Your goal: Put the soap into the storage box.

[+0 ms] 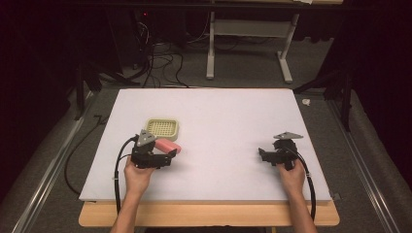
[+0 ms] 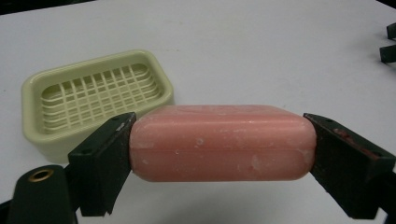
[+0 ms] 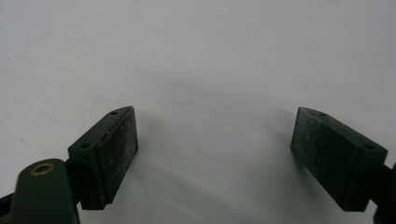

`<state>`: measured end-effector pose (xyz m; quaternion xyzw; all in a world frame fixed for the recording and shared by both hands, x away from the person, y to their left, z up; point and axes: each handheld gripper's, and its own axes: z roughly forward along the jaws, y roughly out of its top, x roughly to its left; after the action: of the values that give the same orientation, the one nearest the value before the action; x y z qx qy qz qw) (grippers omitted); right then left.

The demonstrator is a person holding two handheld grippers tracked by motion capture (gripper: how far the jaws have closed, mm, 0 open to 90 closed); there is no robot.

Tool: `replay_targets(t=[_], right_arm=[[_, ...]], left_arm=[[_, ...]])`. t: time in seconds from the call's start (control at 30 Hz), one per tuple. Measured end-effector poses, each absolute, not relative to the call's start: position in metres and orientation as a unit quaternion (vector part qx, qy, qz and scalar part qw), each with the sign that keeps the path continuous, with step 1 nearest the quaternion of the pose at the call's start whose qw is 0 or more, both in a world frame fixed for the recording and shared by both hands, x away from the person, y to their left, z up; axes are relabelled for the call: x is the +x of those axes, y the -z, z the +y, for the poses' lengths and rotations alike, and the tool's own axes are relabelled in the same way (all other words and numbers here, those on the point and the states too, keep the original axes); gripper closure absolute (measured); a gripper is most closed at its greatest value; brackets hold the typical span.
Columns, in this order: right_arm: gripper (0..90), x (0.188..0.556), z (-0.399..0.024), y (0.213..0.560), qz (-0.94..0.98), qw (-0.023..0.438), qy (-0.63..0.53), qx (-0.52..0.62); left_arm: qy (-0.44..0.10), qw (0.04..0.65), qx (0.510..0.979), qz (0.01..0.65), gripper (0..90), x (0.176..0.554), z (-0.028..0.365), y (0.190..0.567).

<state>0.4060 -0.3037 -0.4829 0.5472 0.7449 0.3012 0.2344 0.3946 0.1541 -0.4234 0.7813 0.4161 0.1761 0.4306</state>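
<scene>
— On the white table (image 1: pixel 233 116), seen from the high view, what step is in hand?

— The left gripper (image 1: pixel 171 154) has the pink soap bar (image 1: pixel 170 145) clamped at its tip, just beside the cream soap dish (image 1: pixel 163 128), which sits slightly farther from the person. I judge this to be the carrying step: soap gripped, not yet in the dish. The right gripper (image 1: pixel 262 154) rests well apart on the other side, over bare table.

— And from the left gripper view?

— The soap bar (image 2: pixel 222 142) spans the whole gap between the jaws, held endwise, one jaw on each short end. The soap dish (image 2: pixel 93 98) lies beyond and off to the left, empty, its grid floor showing. So the next move calls for a short shift that way, keeping the bar level, then lowering it inside the rim before letting go. Whether the bar touches the table I cannot tell.

— The right gripper view?

— Its jaws stand wide apart with nothing between them, only white table (image 3: pixel 210 56) beneath. It looks idle.
</scene>
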Motion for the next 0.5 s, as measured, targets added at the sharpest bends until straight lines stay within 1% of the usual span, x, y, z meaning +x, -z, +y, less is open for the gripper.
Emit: replay_targets(t=[0.5], right_arm=[[15.5, 0.406, -0.304, 0.483, 0.745, 0.234, -0.301, 0.547]], left_arm=[[-0.191, 0.419, 0.77, 0.441, 14.2, 0.407, 0.168, 0.417]])
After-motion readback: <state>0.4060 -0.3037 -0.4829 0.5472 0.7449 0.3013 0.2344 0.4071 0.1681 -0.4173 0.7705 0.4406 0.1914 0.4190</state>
